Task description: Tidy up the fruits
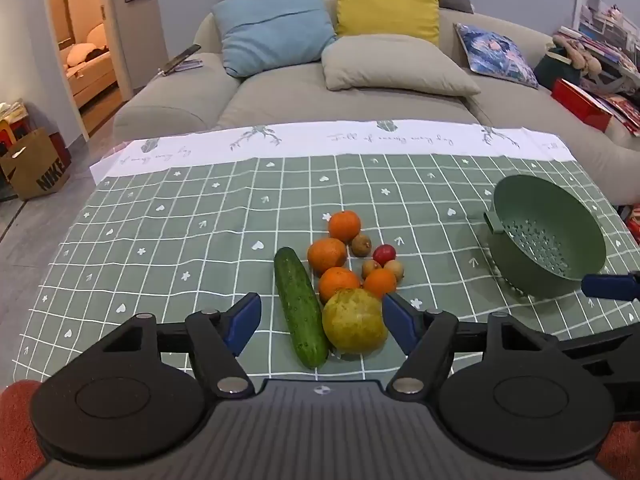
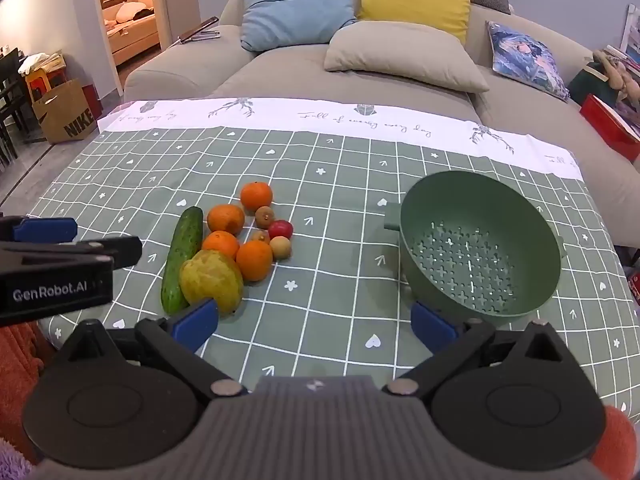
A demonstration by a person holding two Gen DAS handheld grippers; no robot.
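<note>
A pile of fruit lies mid-table: a cucumber (image 1: pixel 301 307), a large yellow-green fruit (image 1: pixel 354 321), several oranges (image 1: pixel 327 255), small brown fruits (image 1: pixel 361 245) and a small red fruit (image 1: pixel 384 254). The pile also shows in the right wrist view, with the cucumber (image 2: pixel 182 258) and yellow-green fruit (image 2: pixel 211 280). A green colander (image 2: pixel 478 244) stands empty at the right, also in the left wrist view (image 1: pixel 548 236). My left gripper (image 1: pixel 320 318) is open, its fingers either side of the cucumber and yellow-green fruit. My right gripper (image 2: pixel 316 322) is open and empty, between pile and colander.
The table carries a green checked cloth (image 1: pixel 180 240) with a white far border. A beige sofa (image 1: pixel 360 92) with cushions stands behind it. A paper bag (image 1: pixel 36 168) sits on the floor at left. Red boxes and clutter (image 1: pixel 584 100) lie at far right.
</note>
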